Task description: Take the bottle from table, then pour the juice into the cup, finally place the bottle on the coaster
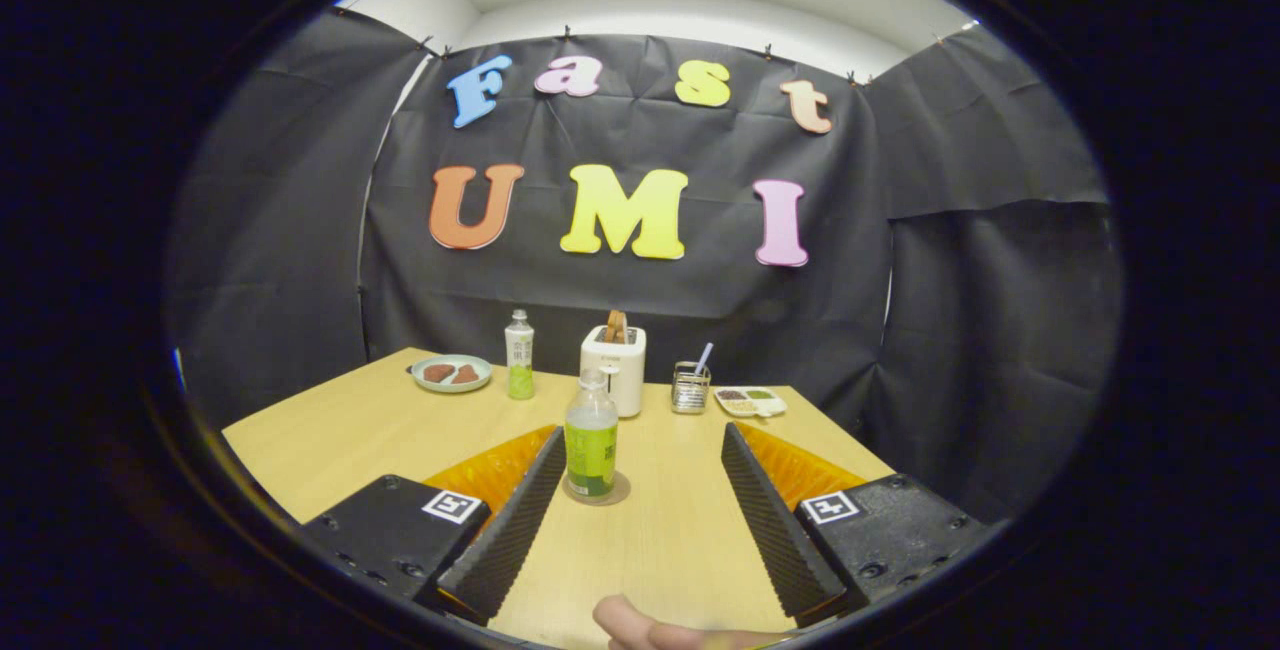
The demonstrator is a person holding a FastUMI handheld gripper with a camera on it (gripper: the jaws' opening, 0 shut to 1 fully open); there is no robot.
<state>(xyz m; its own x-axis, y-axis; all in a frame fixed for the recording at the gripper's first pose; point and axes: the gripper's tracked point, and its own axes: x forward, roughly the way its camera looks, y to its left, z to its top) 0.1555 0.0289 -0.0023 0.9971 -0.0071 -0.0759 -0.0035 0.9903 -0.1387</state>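
Bottle (591,448) stands upright on the coaster (597,492), just ahead of the fingers (636,520), nearer the left one. Fingers spread wide, holding nothing. Likely light thin plastic, slick label; best gripped mid-body, gently.

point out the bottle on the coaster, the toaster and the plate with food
bottle (591,450), gripper view, green label
coaster (617,496), gripper view, rim beside bottle base
toaster (622,370), gripper view, white front
plate (452,386), gripper view, near rim
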